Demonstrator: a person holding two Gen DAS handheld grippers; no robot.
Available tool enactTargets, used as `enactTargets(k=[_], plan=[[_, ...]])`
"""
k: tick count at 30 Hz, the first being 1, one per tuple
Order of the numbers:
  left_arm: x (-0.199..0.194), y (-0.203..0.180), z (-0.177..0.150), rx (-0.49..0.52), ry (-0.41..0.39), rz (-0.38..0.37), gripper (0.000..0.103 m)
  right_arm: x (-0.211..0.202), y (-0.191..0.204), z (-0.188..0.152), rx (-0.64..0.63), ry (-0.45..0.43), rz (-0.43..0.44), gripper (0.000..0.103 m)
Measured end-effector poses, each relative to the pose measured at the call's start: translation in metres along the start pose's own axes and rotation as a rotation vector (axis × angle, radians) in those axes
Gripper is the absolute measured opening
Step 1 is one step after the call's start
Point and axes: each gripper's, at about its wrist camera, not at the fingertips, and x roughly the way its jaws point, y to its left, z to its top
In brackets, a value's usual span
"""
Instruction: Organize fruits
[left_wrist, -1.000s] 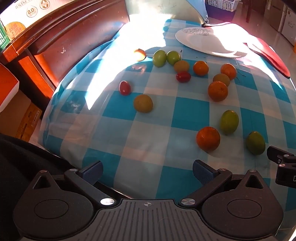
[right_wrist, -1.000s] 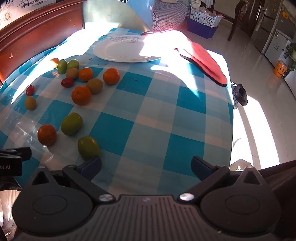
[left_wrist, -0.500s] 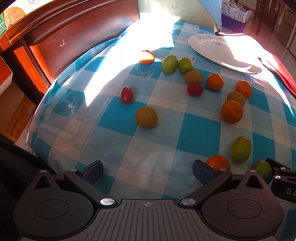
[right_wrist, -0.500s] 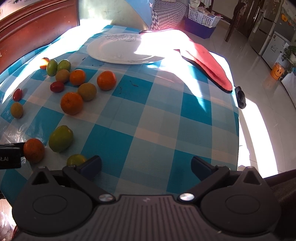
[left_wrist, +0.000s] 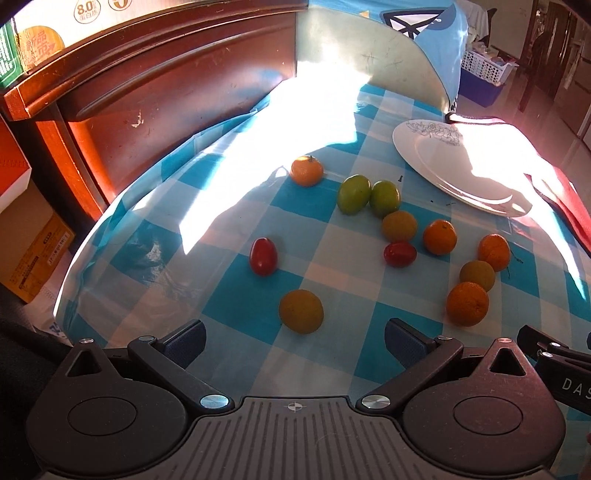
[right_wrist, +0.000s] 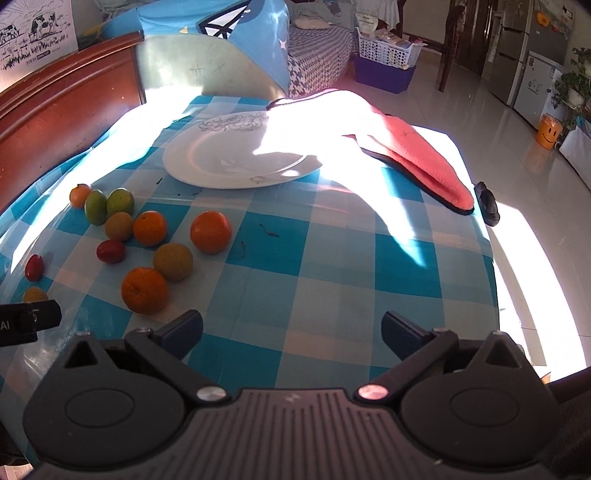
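Note:
Several small fruits lie loose on a blue-and-white checked tablecloth (left_wrist: 362, 295): oranges, green ones and two red tomatoes. A yellow-orange fruit (left_wrist: 301, 311) sits just beyond my open left gripper (left_wrist: 293, 338), with a red tomato (left_wrist: 263, 256) farther on. An orange (right_wrist: 144, 290) lies just ahead and left of my open right gripper (right_wrist: 291, 330), which holds nothing. A white plate (right_wrist: 236, 153) with nothing on it stands at the far side (left_wrist: 458, 166). Two green fruits (left_wrist: 354, 193) lie near it.
A red cloth mat (right_wrist: 417, 162) lies right of the plate. A wooden headboard (left_wrist: 166, 85) and cardboard boxes (left_wrist: 33, 251) border the table's left. The table's right edge drops to a tiled floor (right_wrist: 535, 229). A basket (right_wrist: 388, 55) stands behind.
Both grippers have moved forward over the table, so the nearest fruits have slid out of view under them. Both stay open.

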Motion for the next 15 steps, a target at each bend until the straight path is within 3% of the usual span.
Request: enactTargets(k=[6,15], plan=[[-0.009,-0.001,-0.002,0.030,0.050,0.004,0.103,-0.008,-0.002,0.003,0.012,0.023,-0.044,0.102],[-0.034,-0.010,-0.009,0.108,0.059,0.019,0.103,-0.026,0.007,-0.001,-0.020,0.075,-0.025,0.102]])
